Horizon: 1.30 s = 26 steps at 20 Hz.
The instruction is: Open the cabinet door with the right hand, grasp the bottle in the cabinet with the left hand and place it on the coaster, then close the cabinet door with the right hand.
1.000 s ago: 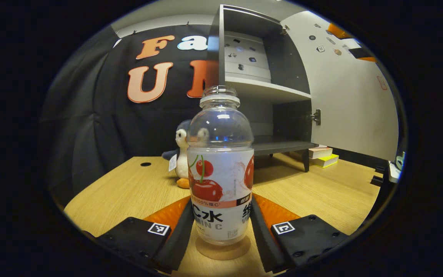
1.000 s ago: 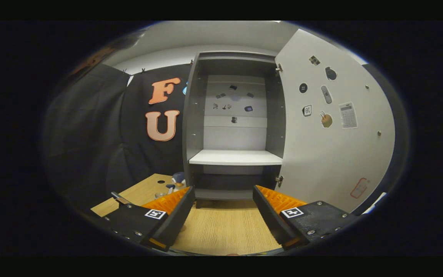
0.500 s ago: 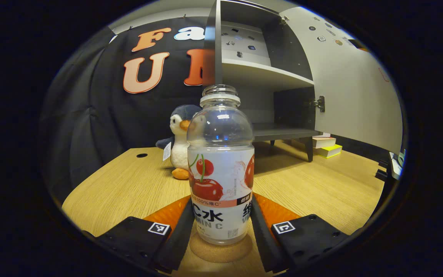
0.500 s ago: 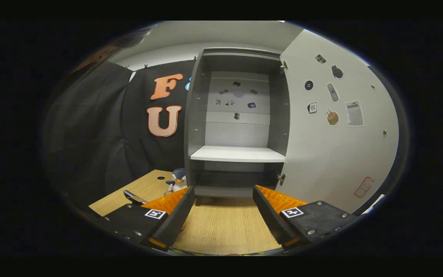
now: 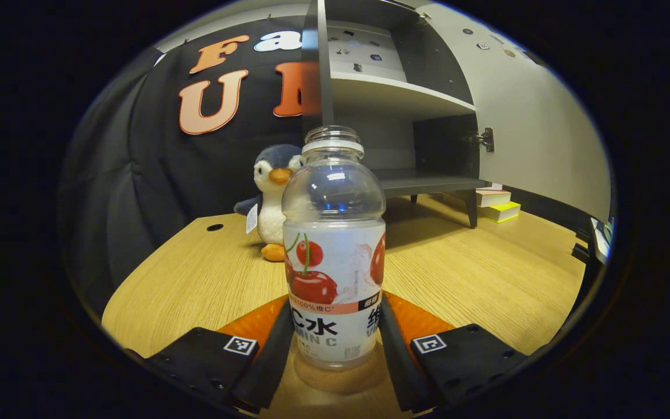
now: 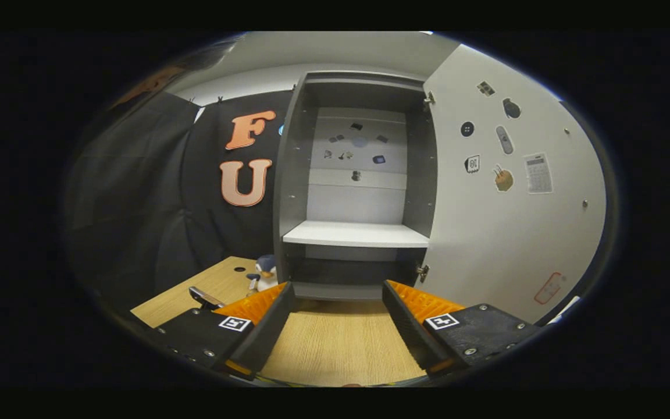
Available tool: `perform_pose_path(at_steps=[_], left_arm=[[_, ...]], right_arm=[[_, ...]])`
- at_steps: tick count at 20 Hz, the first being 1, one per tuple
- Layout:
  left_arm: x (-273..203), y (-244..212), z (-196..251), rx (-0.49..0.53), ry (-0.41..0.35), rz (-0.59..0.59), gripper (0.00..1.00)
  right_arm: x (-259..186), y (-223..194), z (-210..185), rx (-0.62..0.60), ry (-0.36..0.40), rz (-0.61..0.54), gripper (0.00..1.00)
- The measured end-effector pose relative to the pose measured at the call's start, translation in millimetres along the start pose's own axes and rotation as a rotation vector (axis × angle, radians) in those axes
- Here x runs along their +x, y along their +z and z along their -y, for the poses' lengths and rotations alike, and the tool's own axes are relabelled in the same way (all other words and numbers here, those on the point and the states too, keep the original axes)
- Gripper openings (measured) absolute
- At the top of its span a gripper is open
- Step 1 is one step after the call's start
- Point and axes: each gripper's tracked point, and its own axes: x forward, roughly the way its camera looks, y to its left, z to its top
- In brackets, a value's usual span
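On the wooden table (image 5: 207,279), toward its back left corner, I see a plush penguin (image 5: 271,198) by the black cloth wall. Nearer me, my left gripper (image 5: 335,343) holds the clear cherry-label bottle (image 5: 334,250) upright, both fingers pressed to its sides, its base over the round cork coaster (image 5: 335,375). Farther right stands the grey cabinet (image 6: 358,233), its door (image 6: 509,221) swung wide. My right gripper (image 6: 338,326) hangs spread wide, gripping nothing, facing the cabinet.
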Motion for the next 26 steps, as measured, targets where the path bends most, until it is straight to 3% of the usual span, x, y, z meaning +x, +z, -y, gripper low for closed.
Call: perform_pose_path(at_steps=[18,22,26], left_arm=[[-13.9,-15.9,-1.8,-0.091,0.013,-0.108,0.86],[-16.5,-10.2,-2.4,-0.118,0.021,-0.102,0.89],[-14.1,13.9,-4.6,-0.075,0.023,-0.054,0.91]], right_arm=[[-9.6,11.6,-9.5,0.002,0.018,0.022,0.93],[-21.6,18.9,-9.2,-0.023,0.018,0.040,0.93],[-33.2,22.1,-7.8,-0.023,0.017,0.052,0.93]])
